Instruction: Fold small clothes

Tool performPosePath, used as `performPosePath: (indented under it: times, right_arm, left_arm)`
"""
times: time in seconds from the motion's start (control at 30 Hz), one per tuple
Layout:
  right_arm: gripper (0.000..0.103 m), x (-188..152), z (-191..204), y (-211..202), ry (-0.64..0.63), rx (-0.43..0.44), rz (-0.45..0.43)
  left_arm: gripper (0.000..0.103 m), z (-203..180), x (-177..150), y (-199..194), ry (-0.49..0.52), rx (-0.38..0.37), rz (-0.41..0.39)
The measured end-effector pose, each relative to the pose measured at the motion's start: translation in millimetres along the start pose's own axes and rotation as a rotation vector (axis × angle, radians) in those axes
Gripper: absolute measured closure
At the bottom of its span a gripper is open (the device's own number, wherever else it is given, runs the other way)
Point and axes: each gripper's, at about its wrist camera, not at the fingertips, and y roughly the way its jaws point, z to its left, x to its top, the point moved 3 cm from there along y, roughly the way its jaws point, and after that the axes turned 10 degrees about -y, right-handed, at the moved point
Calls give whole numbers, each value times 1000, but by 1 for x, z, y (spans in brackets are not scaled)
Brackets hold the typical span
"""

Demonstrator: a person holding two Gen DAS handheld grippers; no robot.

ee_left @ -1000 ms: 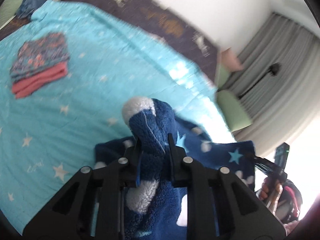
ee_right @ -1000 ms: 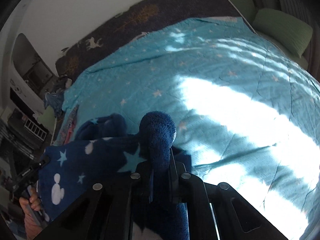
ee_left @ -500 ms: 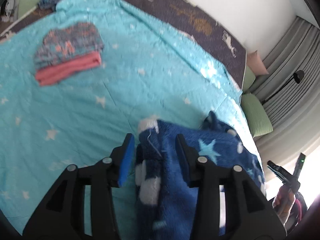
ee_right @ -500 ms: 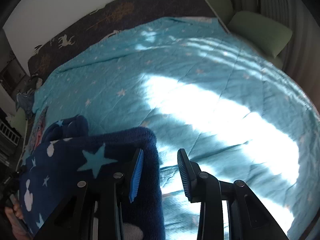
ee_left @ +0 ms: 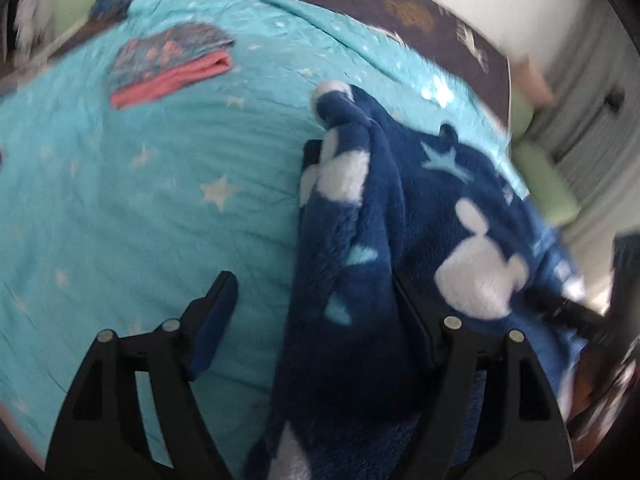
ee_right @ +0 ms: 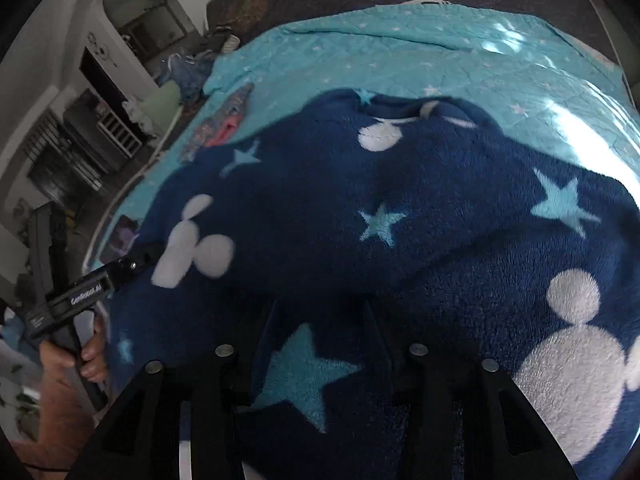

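Change: a second ago both grippers were clamped on raised edges of the fleece; since then both sets of jaws have been opening and the fleece (ee_left: 432,216) has been let down onto the quilt (ee_left: 160,208).
Stack: folded clothes (ee_left: 168,64) lie at the far left of the quilt, well apart from the fleece, probably parked there as finished pieces so the near area is kept free for folding.
Left gripper: the left gripper (ee_left: 316,312) is seen with its jaws wide apart; the left finger is clear over bare quilt, while a hanging fold of fleece lies against the right finger, draped but not pinched. A release of the carried edge is judged to be the reason.
Fleece: the dark blue garment with stars and white mouse heads is spread on the near right part of the quilt, bunched along its left edge where it was dropped; it is judged to be laid out so a fold can be made flat.
Right gripper: the right gripper (ee_right: 320,336) is held low over the near edge of the fleece, jaws partly apart, with a starred patch of cloth between them; whether the pads press on it cannot be told.
Left hand: the hand (ee_right: 80,356) on the left gripper's handle is seen at the far left in the right view.
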Motion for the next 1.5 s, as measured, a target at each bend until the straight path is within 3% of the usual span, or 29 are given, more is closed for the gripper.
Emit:
performPosePath:
  times: [0.1,0.17,0.3,0.43,0.5,0.63,0.73,0.83,0.93,1.0,1.23,1.33,1.5]
  right_arm:
    - [58,1,7,-16,-31,-31,-14]
    - [57,0,9,-33,-36,-39,-31]
    - [52,-8,25,-56,-78,31,-58]
    - [46,-10,35,-35,-71,37,15]
    - [45,-15,35,-19,-33,24,64]
    - [40,-13,36,-18,-22,25,44]
    - [40,-12,41,-34,-32,35,27]
    - [46,-17,55,-50,-95,116,30]
    - [58,-31,58,-26,-147,57,167]
    - [58,-35,50,-8,-97,67,197]
    - [57,-15,41,-31,-56,124,124]
    - [57,1,33,-46,-49,97,36]
    - [57,21,16,-49,-38,41,4]
  left_arm:
    - [27,5,7,-12,-33,-27,-6]
    - [27,3,5,-19,-3,-21,-11]
    - [27,14,-3,-25,-27,-73,12]
    - [26,28,-15,-18,-142,-171,95]
    - [26,28,-19,-21,-146,-191,97]
    - [26,26,-24,-29,-135,-208,131]
    - [26,26,-29,-37,-128,-223,147]
    - [26,27,-37,-42,-107,-224,167]
    - [25,24,-47,-38,-61,-216,191]
    - [25,21,-49,-35,-30,-193,174]
    - [25,8,-50,-37,21,-171,177]
    - [25,8,-49,-37,-5,-174,186]
    - [25,5,-47,-43,-22,-176,178]
